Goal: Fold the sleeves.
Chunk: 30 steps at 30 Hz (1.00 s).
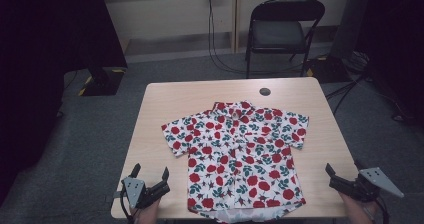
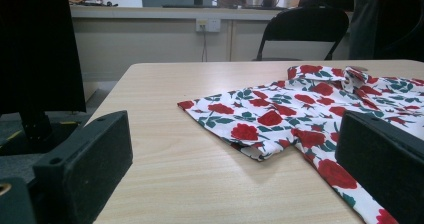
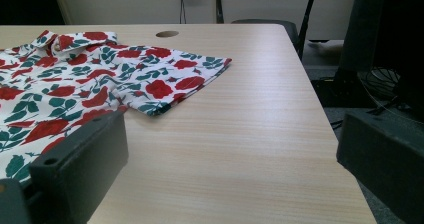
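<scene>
Red roses and green leaves cover a white shirt (image 1: 240,154) that lies flat on a pale wooden table (image 1: 165,104). No words or labels can be read on the shirt or on the grippers. The shirt has its collar toward the far side, near a small round hole (image 1: 265,91) in the table top, and its bottom hem reaches the near edge. Both short sleeves are spread out to the sides. The left gripper (image 1: 150,174) sits at the near left corner of the table, just beside the shirt but not touching it, with its two black jaws spread wide and nothing between them. The right gripper (image 1: 342,176) sits at the near right edge of the table, also apart from the shirt, jaws spread wide and holding nothing. Bare wood shows on both sides of the shirt, with a wide strip along the left and a narrower one along the right. More bare wood lies past the collar. A black folding chair (image 1: 280,31) stands on the grey floor, well behind the table.
</scene>
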Each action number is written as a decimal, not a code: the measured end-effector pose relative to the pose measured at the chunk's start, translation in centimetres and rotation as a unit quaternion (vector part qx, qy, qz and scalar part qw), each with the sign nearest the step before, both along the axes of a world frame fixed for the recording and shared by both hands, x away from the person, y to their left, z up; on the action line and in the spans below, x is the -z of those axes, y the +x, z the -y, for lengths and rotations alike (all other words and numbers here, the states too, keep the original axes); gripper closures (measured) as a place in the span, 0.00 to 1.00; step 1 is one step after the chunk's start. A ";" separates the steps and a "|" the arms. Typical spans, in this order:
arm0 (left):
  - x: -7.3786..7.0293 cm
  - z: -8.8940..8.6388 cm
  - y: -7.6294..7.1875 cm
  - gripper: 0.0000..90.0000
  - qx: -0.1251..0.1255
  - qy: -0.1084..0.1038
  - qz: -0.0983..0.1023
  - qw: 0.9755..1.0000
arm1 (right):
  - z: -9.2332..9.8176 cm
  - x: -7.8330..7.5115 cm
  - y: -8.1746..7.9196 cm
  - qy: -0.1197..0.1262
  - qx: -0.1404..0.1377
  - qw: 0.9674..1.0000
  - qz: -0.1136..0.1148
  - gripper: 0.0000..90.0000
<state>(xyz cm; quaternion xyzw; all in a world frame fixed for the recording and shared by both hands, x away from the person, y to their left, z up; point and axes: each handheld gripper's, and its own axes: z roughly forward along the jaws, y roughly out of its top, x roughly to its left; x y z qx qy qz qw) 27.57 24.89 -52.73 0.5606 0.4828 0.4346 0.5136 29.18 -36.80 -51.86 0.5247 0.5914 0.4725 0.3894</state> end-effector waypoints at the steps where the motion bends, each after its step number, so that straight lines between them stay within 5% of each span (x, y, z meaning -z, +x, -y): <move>1: 0.0 0.0 0.0 0.01 0.000 0.000 0.000 1.000 | 0.0 0.0 0.0 0.000 0.000 1.000 0.000 0.00; 5: 0.0 -0.1 0.0 0.00 0.002 -0.003 0.001 1.000 | 0.0 0.0 0.0 0.002 -0.001 1.000 0.003 0.00; 10: -0.2 -0.6 0.8 0.00 0.008 -0.028 -0.042 0.999 | 0.0 0.0 0.0 0.002 -0.001 1.000 0.000 0.00; 17: -0.5 -0.7 1.5 0.00 0.009 -0.036 -0.070 0.997 | 0.0 0.0 0.0 0.002 -0.003 1.000 -0.001 0.00; 30: -2.0 0.0 2.7 0.00 0.007 -0.028 -0.083 0.996 | 0.1 0.0 0.1 0.004 -0.006 1.000 -0.002 0.00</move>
